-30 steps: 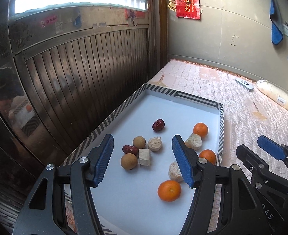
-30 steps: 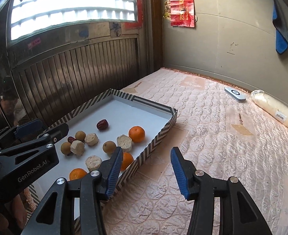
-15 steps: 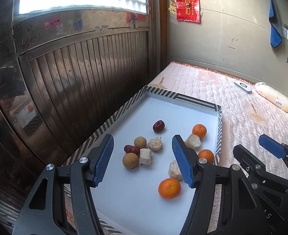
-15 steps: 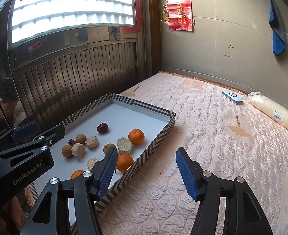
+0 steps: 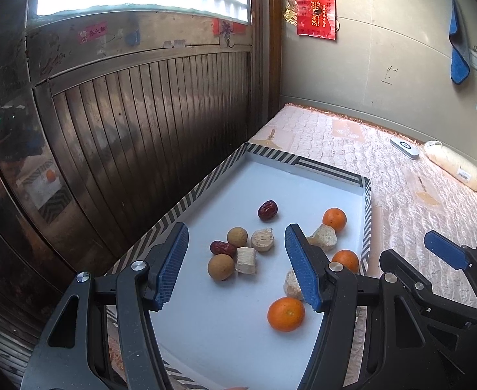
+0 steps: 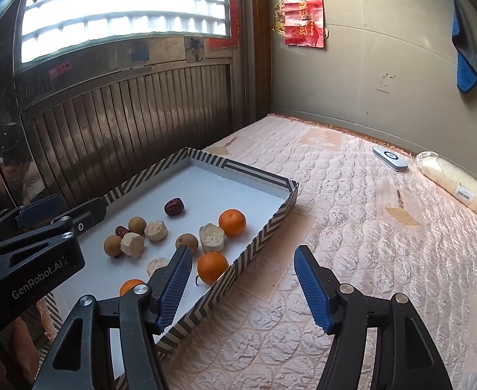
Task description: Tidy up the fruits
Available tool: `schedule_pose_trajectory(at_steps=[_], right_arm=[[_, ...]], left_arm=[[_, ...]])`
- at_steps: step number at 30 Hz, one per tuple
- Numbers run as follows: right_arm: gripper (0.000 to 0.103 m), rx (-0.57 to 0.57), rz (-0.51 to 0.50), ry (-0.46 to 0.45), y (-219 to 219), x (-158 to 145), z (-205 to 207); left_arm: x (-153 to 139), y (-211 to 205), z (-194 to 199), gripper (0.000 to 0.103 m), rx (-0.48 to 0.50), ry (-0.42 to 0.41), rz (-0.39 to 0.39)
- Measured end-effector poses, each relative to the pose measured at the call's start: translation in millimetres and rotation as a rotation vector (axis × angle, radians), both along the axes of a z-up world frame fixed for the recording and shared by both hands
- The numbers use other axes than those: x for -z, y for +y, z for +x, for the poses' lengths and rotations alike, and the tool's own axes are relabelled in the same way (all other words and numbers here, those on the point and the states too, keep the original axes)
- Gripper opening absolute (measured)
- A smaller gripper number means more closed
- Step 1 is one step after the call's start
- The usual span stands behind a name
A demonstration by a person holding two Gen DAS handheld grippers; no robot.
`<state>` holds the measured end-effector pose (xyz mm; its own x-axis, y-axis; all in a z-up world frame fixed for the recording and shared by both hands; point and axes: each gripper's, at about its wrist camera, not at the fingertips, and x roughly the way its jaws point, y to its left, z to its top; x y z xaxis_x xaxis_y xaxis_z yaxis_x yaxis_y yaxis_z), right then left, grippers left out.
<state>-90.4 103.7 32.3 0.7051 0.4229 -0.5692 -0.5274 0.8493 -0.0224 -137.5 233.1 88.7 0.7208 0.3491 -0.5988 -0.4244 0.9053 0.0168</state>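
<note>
Your left hand-held gripper (image 5: 236,265) hangs open and empty above the fruits in the striped tray (image 6: 272,226) on the mattress (image 6: 368,243), while your right hand-held gripper (image 6: 243,284), jaws just widened, holds nothing beside the tray's edge.

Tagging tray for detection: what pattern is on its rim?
Black-and-white diagonal stripes on the tray rim; plain white inside. Clearest in the right wrist view.

Bed (image 6: 352,227): pink quilted mattress surface, set against a dark slatted panel and a plain wall. Lying directly on it: striped shallow tray (image 6: 264,237) at the panel side; small remote (image 6: 390,158) and bagged white radish (image 6: 456,185) near the far wall.
</note>
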Motion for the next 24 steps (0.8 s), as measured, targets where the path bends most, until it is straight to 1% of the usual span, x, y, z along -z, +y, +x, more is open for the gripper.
schedule_pose_trajectory(at_steps=[21, 24], right_arm=[[0.064, -0.011, -0.021, 0.014, 8.7, 6.9, 3.2], [0.064, -0.009, -0.022, 0.017, 8.9, 7.4, 3.4]], left_arm=[[3.0, 7.7, 2.0, 0.062, -0.008, 0.002, -0.018], [1.6, 5.8, -0.3, 0.062, -0.017, -0.014, 0.005]])
